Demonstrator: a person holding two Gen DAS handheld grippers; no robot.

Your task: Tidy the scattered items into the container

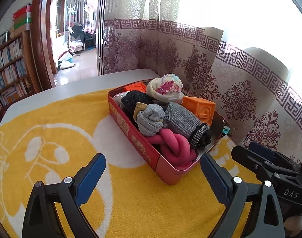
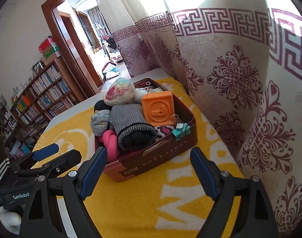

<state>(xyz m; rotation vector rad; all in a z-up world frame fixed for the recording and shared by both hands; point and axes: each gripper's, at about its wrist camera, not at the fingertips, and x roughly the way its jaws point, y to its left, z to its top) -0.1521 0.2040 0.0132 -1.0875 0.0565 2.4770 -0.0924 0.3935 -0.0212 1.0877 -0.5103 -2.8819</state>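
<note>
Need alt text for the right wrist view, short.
A red tin packed with rolled socks, a pink knotted rope and an orange block sits on a yellow towel. The open right tool frames it, empty, beside a patterned curtain.

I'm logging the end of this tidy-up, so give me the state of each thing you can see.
Red tin: open, piled full.
Grey rolled sock: inside tin.
Pink knotted rope: inside tin.
Orange cube: inside tin.
Teal binder clip: on the tin's rim.
Left gripper: open, empty.
Right gripper: open, empty.
</note>
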